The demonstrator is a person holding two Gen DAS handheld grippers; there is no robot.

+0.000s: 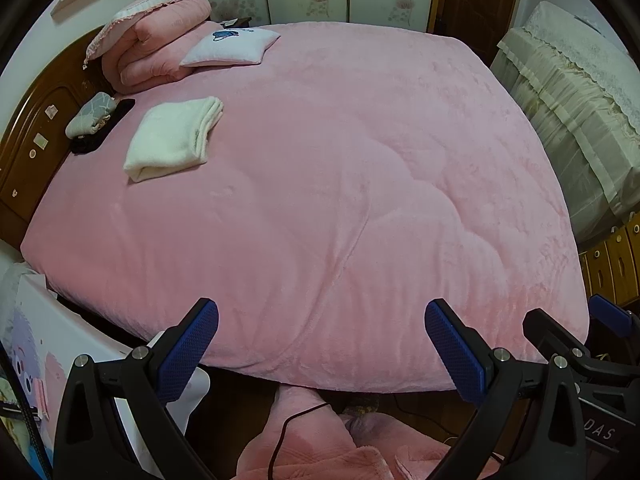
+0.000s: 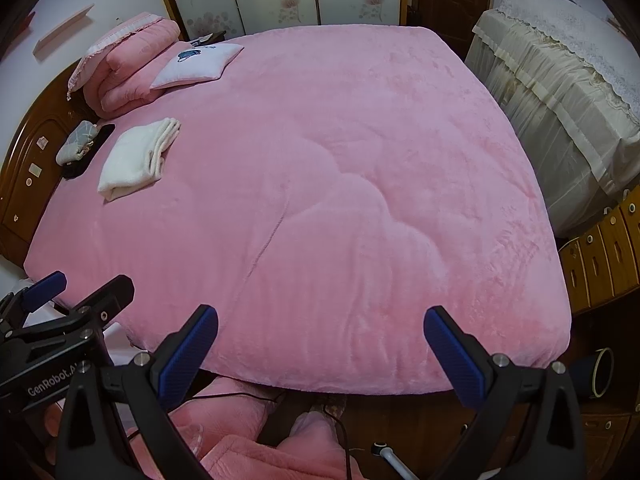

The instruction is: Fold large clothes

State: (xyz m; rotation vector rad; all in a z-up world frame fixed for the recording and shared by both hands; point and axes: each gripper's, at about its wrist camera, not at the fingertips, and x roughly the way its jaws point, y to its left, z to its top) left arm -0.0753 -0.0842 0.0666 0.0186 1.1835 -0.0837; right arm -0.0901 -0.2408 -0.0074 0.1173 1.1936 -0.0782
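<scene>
Here, a pink bed is seen from its foot end by both cameras. The left gripper is held over the near edge with its blue pads spread wide and nothing between them; the right gripper is held likewise, pads apart and nothing grasped. Each gripper is caught at the edge of the other's view (the right one at the left camera's right border, the left one at the right camera's left border), so they are seen side by side.

A folded white garment is laid on the bed toward the headboard, well apart from both grippers. Beyond it a white cushion leans against a folded pink quilt. A small grey bundle rests on something black just beside the headboard.

Below the bed's near edge, pink fleece is heaped under the grippers, with a dark cable trailing across it. A cream-covered piece of furniture stands to the right of the bed, with wooden drawers nearer.
</scene>
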